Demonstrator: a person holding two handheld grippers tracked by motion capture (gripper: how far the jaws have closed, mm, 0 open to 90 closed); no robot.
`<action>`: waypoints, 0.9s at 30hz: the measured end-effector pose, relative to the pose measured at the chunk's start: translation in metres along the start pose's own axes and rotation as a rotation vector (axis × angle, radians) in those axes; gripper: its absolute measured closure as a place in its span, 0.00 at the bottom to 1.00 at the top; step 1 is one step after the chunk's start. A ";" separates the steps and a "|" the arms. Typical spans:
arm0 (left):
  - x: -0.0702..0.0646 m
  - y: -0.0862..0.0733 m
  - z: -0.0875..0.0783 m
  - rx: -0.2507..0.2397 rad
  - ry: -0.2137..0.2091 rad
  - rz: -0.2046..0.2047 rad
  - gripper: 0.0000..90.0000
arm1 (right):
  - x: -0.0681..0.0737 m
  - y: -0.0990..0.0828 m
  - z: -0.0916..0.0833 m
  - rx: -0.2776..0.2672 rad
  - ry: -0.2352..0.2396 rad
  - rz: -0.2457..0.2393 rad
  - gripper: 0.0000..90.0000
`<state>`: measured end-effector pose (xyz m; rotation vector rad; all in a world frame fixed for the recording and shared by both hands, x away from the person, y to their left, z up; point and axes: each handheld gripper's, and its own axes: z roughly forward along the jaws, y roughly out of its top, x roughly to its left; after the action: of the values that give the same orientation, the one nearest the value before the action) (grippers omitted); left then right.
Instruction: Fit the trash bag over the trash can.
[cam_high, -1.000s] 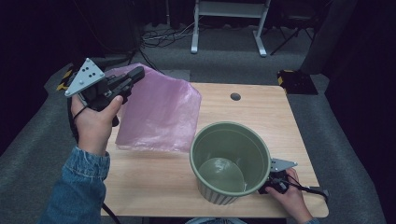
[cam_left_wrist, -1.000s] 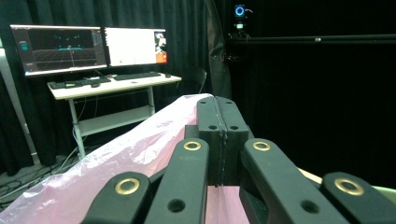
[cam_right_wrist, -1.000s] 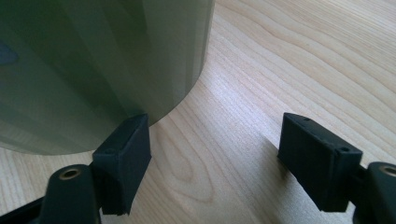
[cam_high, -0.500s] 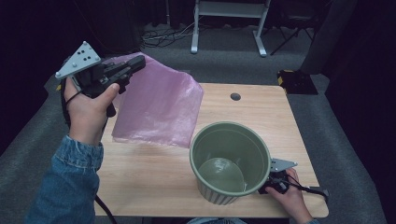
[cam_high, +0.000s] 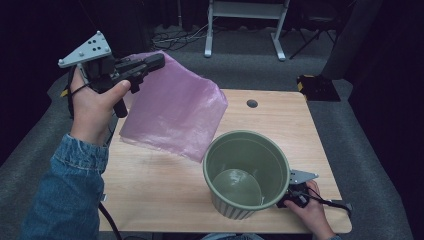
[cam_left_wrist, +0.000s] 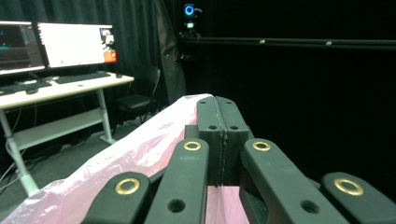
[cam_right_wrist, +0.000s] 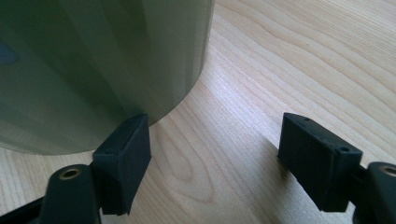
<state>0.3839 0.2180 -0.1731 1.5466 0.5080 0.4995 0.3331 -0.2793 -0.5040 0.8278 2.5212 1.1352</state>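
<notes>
Right tongs (cam_high: 296, 196), at five o'clock on the desk (cam_high: 150, 190), stand wide beside the green pot (cam_high: 245, 172), apparently steadying it. Left tongs (cam_high: 150, 62), at ten o'clock, pinch the pink plastic bag (cam_high: 175, 115) aloft, presumably to line the pot.

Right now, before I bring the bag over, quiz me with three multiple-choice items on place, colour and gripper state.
1. Where does the green pot stand?
A. on the floor
B. on the table, beside the right gripper
C. in the left gripper

2. What colour is the plastic bag?
A. pink
B. blue
C. black

3. How are the left gripper's jaws?
A. wide open
B. shut on the plastic bag
C. shut on the green pot

Answers: 1 B, the pot sits on wood by the right hand. 2 A, the film is pink. 3 B, the pads meet with film pinched between.
</notes>
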 end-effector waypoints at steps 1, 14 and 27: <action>0.000 0.000 0.000 0.000 0.000 0.000 1.00 | 0.000 0.000 0.000 0.000 0.000 0.000 0.28; -0.015 0.026 0.032 -0.003 -0.095 0.025 1.00 | 0.000 0.000 0.000 0.000 -0.001 0.001 0.28; -0.033 0.053 0.047 -0.016 -0.130 0.063 1.00 | 0.000 0.000 0.000 0.000 -0.002 0.000 0.28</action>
<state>0.3868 0.1592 -0.1216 1.5722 0.3552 0.4468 0.3329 -0.2793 -0.5041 0.8289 2.5196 1.1344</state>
